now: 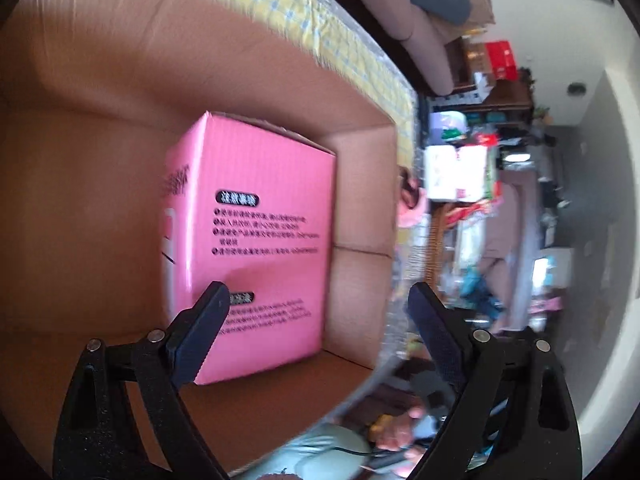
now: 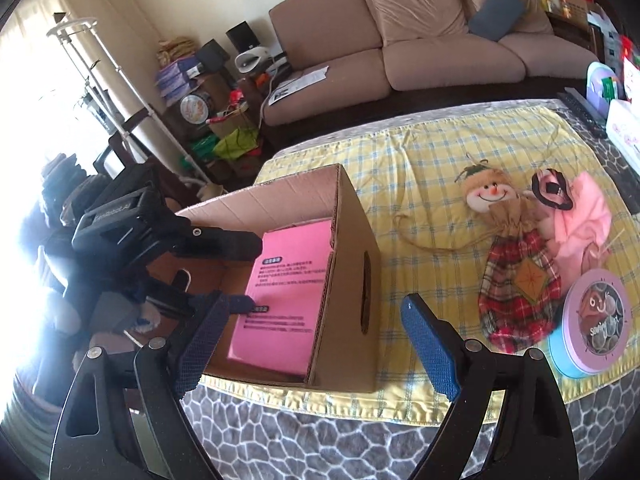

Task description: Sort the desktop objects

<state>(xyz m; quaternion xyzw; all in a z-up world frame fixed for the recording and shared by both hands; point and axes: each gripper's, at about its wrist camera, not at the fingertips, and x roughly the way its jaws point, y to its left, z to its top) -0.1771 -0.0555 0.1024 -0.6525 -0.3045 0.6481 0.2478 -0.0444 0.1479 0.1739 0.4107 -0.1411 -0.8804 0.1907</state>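
An open cardboard box (image 2: 348, 280) stands on the yellow checked cloth (image 2: 440, 152), with a pink printed box (image 2: 288, 292) lying inside it. My left gripper (image 2: 255, 276) reaches in over the pink box from the left. In its own view the left gripper (image 1: 318, 308) is open above the pink box (image 1: 260, 240), and its pads do not press on it. My right gripper (image 2: 318, 340) hangs open and empty in front of the box's near corner. A snowman doll bag (image 2: 516, 264), a pink cloth (image 2: 584, 216) and a round tin (image 2: 592, 320) lie to the right.
The cloth covers a table with a stone-pattern cover (image 2: 320, 440). A small black and pink item (image 2: 552, 192) lies by the doll's head. A brown sofa (image 2: 400, 40) stands behind, cluttered shelves (image 2: 208, 92) at the left. A person's hand (image 1: 400, 432) shows below the box.
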